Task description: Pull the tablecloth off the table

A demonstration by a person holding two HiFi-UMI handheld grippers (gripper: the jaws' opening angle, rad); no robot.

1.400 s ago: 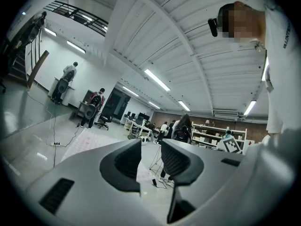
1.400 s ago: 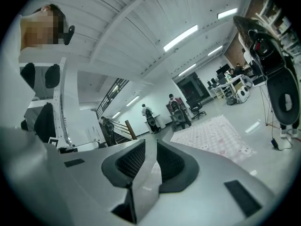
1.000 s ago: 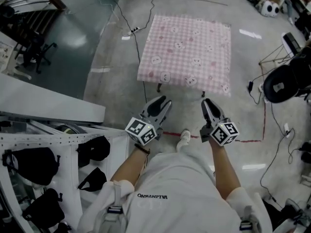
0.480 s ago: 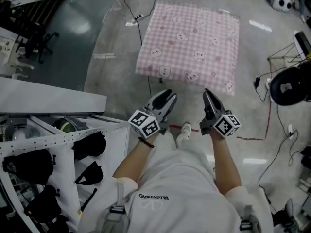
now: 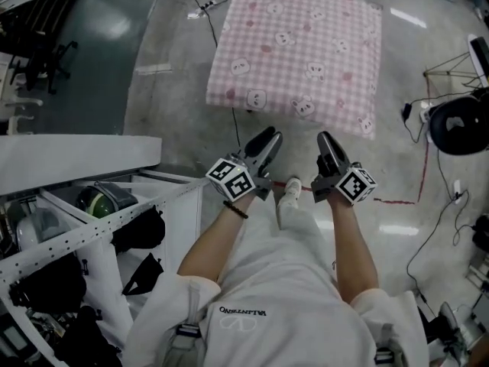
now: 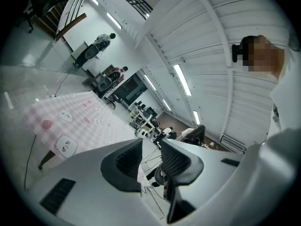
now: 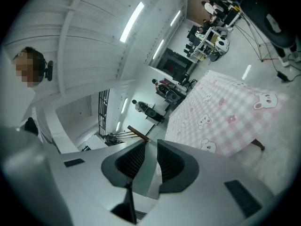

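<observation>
The pink checked tablecloth [image 5: 294, 48] with bear prints covers a small table on the concrete floor ahead of me. It also shows low at the left of the left gripper view as the tablecloth [image 6: 70, 121], and at the right of the right gripper view as the tablecloth [image 7: 225, 112]. My left gripper [image 5: 267, 138] and right gripper [image 5: 324, 139] hang side by side, short of the cloth's near edge and apart from it. In each gripper view the left gripper [image 6: 151, 147] and right gripper [image 7: 151, 149] show a narrow gap between the pads, with nothing in it.
A white perforated rack [image 5: 84, 228] holding dark gear stands close at my left. Cables and a black round stand [image 5: 457, 125] lie at the right, a red tape line [image 5: 397, 202] crosses the floor, and my shoe [image 5: 289, 192] is just under the grippers. People stand far off.
The table and cloth have come nearer to the grippers in the head view. Both grippers have tipped down, so the cloth now fills more of each gripper view. The jaws' gaps are unchanged.
</observation>
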